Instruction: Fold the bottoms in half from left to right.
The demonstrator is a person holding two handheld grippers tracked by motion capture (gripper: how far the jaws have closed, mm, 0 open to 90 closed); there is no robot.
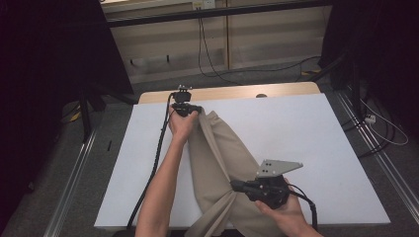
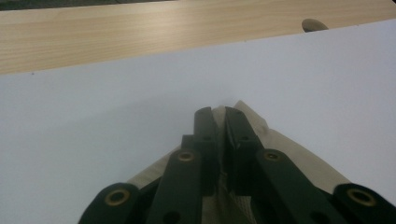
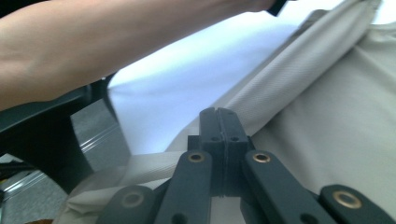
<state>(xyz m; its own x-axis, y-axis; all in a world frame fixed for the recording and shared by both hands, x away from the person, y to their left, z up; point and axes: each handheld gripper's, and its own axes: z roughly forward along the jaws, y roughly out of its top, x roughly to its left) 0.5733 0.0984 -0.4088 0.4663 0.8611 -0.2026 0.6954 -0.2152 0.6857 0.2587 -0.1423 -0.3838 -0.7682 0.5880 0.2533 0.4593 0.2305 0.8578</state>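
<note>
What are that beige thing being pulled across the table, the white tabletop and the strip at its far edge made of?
The beige cloth looks like woven fabric, perhaps cotton twill: matte, with a fine diagonal rib in the right gripper view, and it drapes in soft folds. The white table surface is smooth and matte, possibly laminate or a sheet; hard to tell. The far strip looks like pale wood, with visible grain.

We see the left gripper [image 2: 219, 114] clamped on beige cloth [image 2: 280, 149] | cloth lies on white sheet [image 2: 93, 116] | wooden table edge [image 2: 116, 32] beyond.
</note>
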